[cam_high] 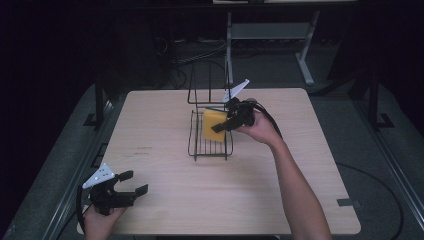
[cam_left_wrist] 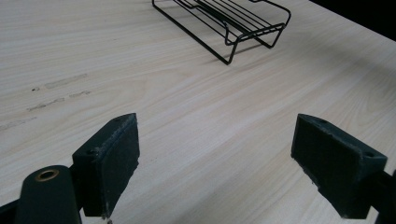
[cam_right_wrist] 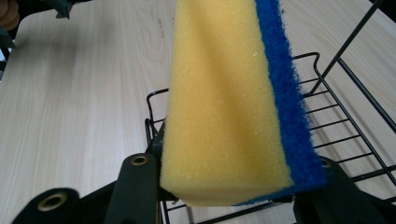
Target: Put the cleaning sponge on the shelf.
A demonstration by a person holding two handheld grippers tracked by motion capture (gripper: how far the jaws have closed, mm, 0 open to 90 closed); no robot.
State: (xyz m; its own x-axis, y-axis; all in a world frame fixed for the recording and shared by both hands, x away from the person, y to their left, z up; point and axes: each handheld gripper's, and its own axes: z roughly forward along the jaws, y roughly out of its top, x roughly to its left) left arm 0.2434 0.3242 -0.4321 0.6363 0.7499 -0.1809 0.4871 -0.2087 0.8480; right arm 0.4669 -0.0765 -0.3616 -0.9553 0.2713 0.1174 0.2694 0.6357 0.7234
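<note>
Rack [cam_high: 210, 142] sat mid-surface [cam_high: 165, 125]; sponge [cam_high: 214, 125] held over it by right tongs [cam_high: 220, 127]; left tongs [cam_high: 134, 184] near front-left corner.

Sponge [cam_right_wrist: 224, 107]: yellow foam with a blue scouring layer [cam_right_wrist: 289, 107] along one side, clamped between the right gripper [cam_right_wrist: 229, 196] jaws, held above the black wire rack [cam_right_wrist: 345, 116]. Rack: stands on the pale wood-grain table [cam_right_wrist: 79, 107], beneath and behind the sponge.

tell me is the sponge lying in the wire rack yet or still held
Still held. The right gripper is shut on the sponge, which stands on edge over the wire rack; whether it touches the wires, cannot tell.
</note>
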